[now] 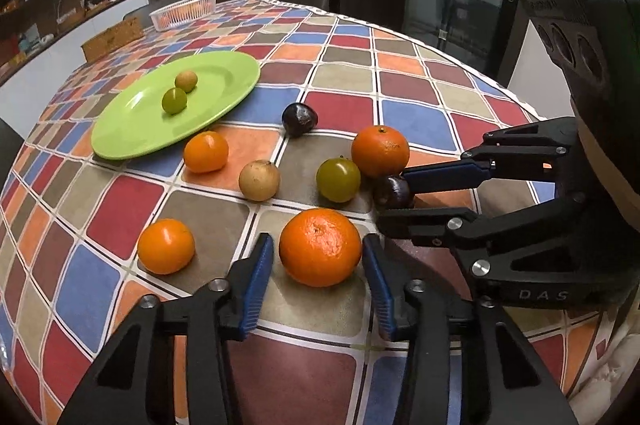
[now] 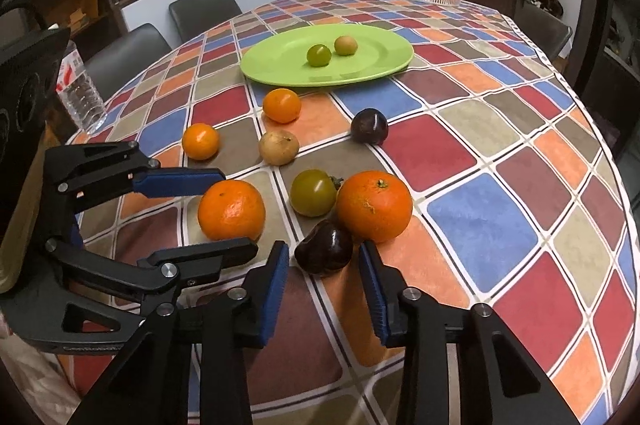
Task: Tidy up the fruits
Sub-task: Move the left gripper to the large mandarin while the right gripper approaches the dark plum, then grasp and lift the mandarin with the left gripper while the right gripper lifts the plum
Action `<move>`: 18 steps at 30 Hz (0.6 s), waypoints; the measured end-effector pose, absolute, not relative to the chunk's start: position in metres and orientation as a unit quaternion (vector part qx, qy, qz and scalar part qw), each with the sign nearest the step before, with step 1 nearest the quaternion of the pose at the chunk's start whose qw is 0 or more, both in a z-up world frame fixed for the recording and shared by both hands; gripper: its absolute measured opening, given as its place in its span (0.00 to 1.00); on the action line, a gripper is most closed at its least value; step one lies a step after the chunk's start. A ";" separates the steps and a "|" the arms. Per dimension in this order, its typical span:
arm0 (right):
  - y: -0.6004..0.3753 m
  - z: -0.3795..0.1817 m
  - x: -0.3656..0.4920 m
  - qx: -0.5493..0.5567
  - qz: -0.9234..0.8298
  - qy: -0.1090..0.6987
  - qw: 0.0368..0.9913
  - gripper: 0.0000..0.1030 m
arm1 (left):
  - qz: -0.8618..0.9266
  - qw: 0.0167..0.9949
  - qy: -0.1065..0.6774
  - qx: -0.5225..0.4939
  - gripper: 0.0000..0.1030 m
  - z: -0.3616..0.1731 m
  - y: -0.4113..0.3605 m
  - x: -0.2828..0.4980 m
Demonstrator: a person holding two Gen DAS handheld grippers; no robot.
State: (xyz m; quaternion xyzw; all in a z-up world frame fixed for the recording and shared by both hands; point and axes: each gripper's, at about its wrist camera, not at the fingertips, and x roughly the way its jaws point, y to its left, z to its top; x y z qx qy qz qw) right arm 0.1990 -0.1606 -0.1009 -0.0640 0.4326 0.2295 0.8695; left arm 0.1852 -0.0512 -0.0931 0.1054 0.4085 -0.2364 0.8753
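Both tongs are mid-grasp: left tongs [image 1: 318, 257] bracket an orange [image 1: 320, 247], pads not pressing. Right tongs [image 2: 324, 265] likewise bracket a dark fruit [image 2: 325, 252]. Next: close, lift, carry to the plate [image 1: 224, 101].

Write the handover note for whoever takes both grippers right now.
Left gripper: jaws around the large orange, pads close but not clearly gripping.
Right gripper: jaws straddle the dark plum, small gaps showing, not gripped.
Done: a green fruit and a tan fruit sit on the green plate.
Left: three more oranges, a second plum, one tan fruit and one green fruit lie loose on the tablecloth.
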 end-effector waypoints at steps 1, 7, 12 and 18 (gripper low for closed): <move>-0.161 -0.101 0.200 -0.064 0.230 0.433 0.869 0.32 | -0.237 0.875 0.410 0.102 0.39 -0.093 -0.050 0.185; -0.161 -0.102 0.200 -0.063 0.231 0.434 0.868 0.30 | -0.227 0.878 0.413 0.085 0.39 -0.091 -0.046 0.183; -0.160 -0.099 0.196 -0.057 0.234 0.432 0.869 0.30 | -0.219 0.885 0.404 0.077 0.39 -0.082 -0.042 0.176; -0.160 -0.092 0.191 -0.054 0.238 0.425 0.872 0.30 | -0.209 0.890 0.400 0.063 0.39 -0.076 -0.039 0.169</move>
